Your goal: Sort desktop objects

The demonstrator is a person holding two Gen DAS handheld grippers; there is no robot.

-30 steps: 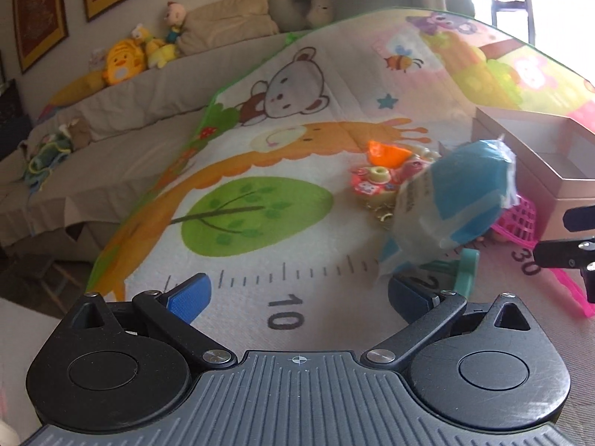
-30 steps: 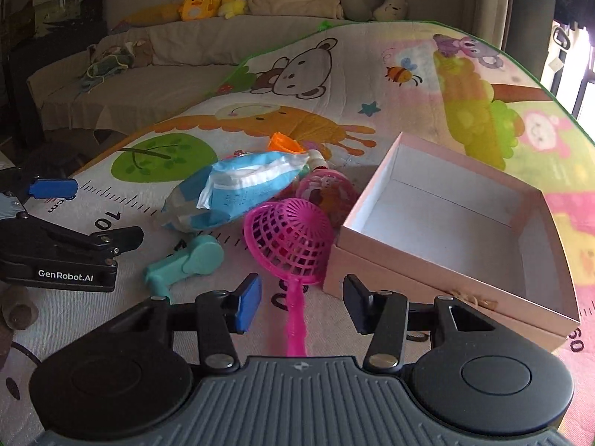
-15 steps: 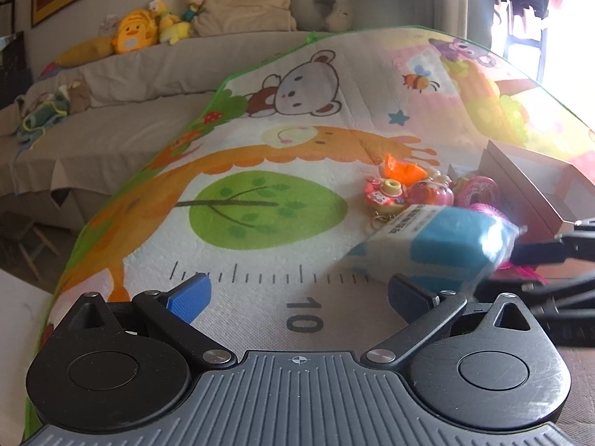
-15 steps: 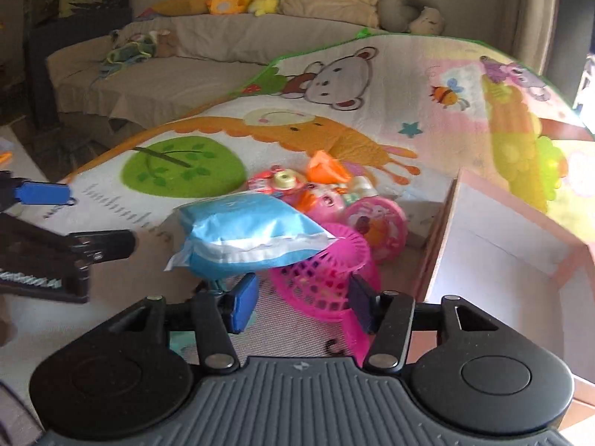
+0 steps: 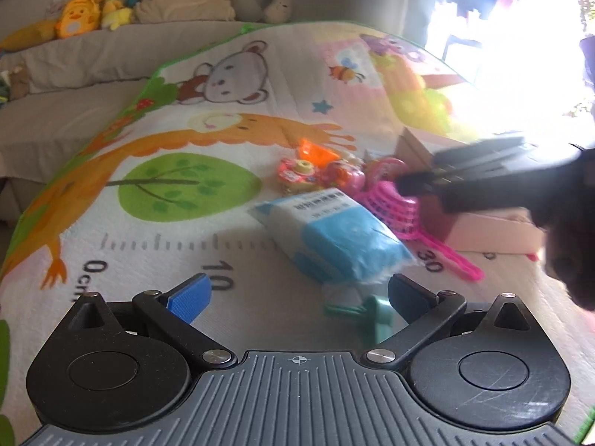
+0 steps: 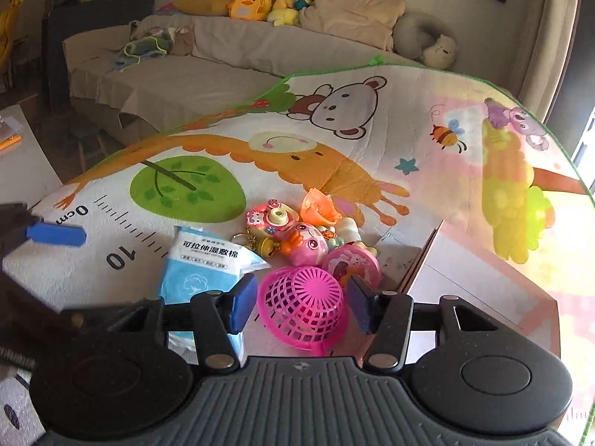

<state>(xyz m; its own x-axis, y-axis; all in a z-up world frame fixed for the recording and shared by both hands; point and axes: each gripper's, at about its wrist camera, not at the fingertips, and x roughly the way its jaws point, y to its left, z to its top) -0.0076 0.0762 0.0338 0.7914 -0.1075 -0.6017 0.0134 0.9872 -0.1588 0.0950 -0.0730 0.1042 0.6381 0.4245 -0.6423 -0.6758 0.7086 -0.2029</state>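
Jaws standing apart on my left gripper [image 5: 299, 291], empty; my right gripper [image 6: 302, 308] is hanging apart over the pink basket [image 6: 303, 310], gripping nothing.

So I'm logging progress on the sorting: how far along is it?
Barely begun. Done: nothing; the part of the pink box in view is bare. In hand: nothing; the left gripper and right gripper are open, the right above the pink net. Left: the wipes pack, net, green toy and small toys all lie on the mat.
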